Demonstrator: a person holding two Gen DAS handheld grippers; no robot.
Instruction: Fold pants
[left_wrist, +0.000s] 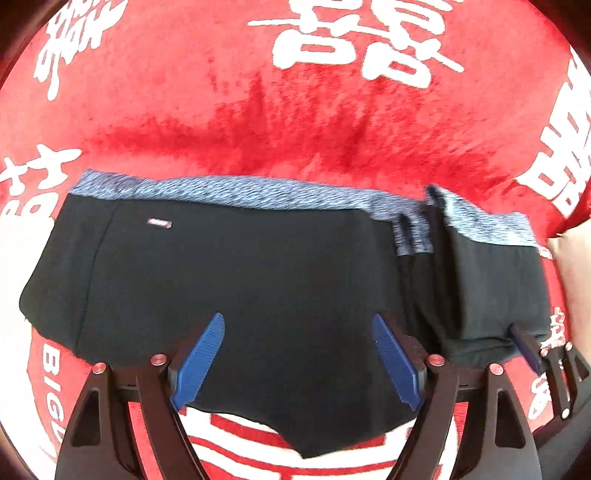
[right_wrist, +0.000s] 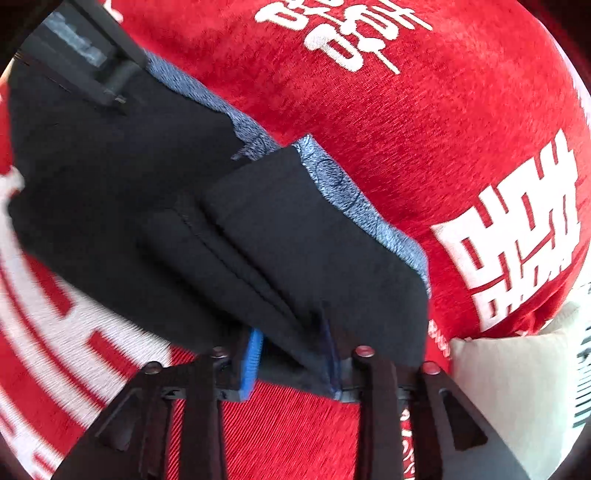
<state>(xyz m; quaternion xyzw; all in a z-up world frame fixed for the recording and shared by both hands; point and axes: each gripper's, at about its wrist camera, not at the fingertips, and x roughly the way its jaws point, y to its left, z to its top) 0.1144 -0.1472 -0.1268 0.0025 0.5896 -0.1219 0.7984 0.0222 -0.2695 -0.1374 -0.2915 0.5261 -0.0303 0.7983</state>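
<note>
Black pants (left_wrist: 258, 277) with a blue-grey heathered waistband (left_wrist: 258, 192) lie flat on a red cloth. Their right end is folded over into a thicker stack (left_wrist: 491, 295). My left gripper (left_wrist: 297, 362) hovers over the pants' near edge, open wide, with nothing pinched between its blue pads. In the right wrist view the folded stack (right_wrist: 314, 240) runs down to my right gripper (right_wrist: 291, 360). The stack's near edge sits between the blue pads (right_wrist: 253, 363), and the jaws stand loosely apart around it. One right finger (left_wrist: 526, 350) also shows at the stack's corner in the left wrist view.
The red plush cloth (left_wrist: 295, 110) with large white characters covers the whole surface. A pale cushion (right_wrist: 517, 376) lies at the right edge beside the folded end. A dark part of the left tool (right_wrist: 85, 62) shows at the top left of the right wrist view.
</note>
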